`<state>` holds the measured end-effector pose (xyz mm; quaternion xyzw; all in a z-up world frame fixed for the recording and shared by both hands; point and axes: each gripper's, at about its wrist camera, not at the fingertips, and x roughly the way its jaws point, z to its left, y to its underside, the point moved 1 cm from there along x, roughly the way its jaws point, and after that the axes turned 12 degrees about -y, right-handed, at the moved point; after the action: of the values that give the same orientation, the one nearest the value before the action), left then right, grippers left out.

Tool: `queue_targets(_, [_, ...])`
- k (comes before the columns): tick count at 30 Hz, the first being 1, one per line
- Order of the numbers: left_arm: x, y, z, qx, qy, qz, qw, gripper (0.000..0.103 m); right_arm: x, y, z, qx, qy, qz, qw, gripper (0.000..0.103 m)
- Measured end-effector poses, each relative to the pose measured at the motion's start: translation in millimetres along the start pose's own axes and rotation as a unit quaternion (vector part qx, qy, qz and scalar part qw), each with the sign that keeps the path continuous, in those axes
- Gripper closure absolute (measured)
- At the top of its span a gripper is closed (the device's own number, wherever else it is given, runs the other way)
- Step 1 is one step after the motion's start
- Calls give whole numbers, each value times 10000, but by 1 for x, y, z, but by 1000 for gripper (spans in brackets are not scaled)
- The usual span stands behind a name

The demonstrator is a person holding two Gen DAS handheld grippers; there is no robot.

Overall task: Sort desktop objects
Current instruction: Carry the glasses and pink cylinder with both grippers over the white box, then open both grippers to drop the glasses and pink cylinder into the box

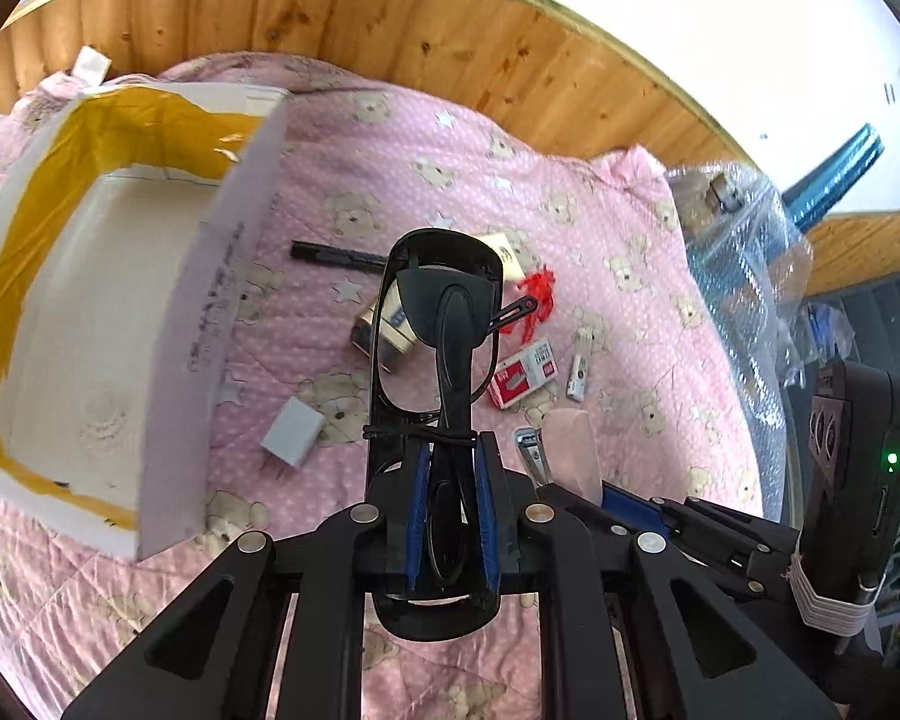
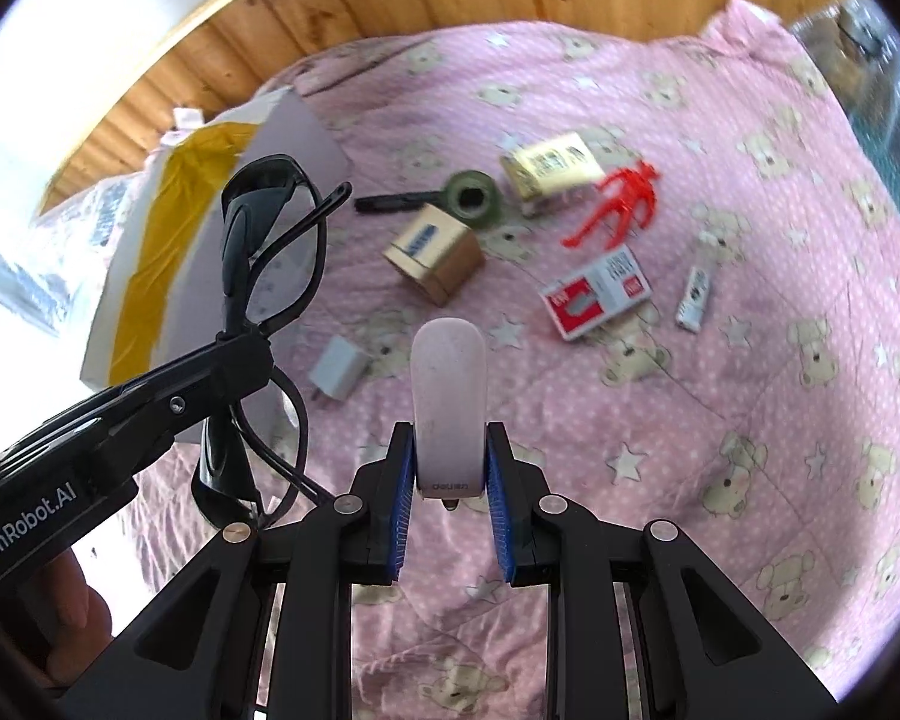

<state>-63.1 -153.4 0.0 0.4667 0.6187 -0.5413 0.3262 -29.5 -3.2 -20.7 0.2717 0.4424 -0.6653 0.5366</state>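
My left gripper [image 1: 453, 462] is shut on a pair of folded black glasses [image 1: 444, 300], held upright above the pink bear-print quilt [image 1: 630, 312]. An open white box [image 1: 90, 300] with yellow tape sits just to their left. The right wrist view shows the left gripper [image 2: 243, 348] and the glasses [image 2: 270, 240] in front of that box [image 2: 168, 240]. My right gripper [image 2: 450, 462] is shut on a white rounded "deli" item [image 2: 448, 396], lifted over the quilt [image 2: 750, 390]. In the left wrist view, this item [image 1: 570, 444] appears to the right of the glasses.
On the quilt lie a black pen [image 2: 390, 201], a green tape roll [image 2: 473, 198], a small cardboard box [image 2: 435, 252], a yellowish box [image 2: 549, 165], a red plastic figure [image 2: 621, 204], a staples box [image 2: 597, 291], a small tube [image 2: 696, 294], a white charger [image 2: 339, 369] and a nail clipper [image 1: 531, 450]. Bubble wrap [image 1: 744, 276] lies at the right.
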Motion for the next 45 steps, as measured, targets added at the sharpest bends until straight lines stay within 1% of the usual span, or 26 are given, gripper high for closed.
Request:
queue_targets(5, [-20, 1, 19, -294, 14, -185, 9994, 87, -2, -8, 24, -301, -24, -26, 9995, 79])
queue_targets(11, [-37, 1, 45, -553, 46, -313, 9980, 87, -1, -20, 63, -729, -109, -27, 9973, 79])
queue_targets(17, [-57, -6, 77, -916, 78, -523, 9944, 87, 4, -32, 99, -1065, -195, -16, 9941, 79])
queue_targets(24, [-73, -11, 109, -1312, 26, -726, 9887, 87, 15, -47, 141, -1470, -287, 38, 9887, 79])
queue_targets(27, [-76, -14, 126, -1496, -9, -787, 9856, 87, 20, -55, 157, -1608, -322, 56, 9864, 79])
queue_targets(34, [-71, -20, 162, -1873, -108, -790, 9791, 87, 40, -77, 189, -1908, -389, 121, 9808, 79])
queue_targets(39, [-66, -26, 181, -2057, -205, -799, 9751, 87, 61, -93, 202, -2094, -426, 208, 9767, 79])
queue_targets(45, [-52, -38, 201, -2261, -387, -709, 9708, 87, 84, -110, 215, -2237, -526, 336, 9727, 79])
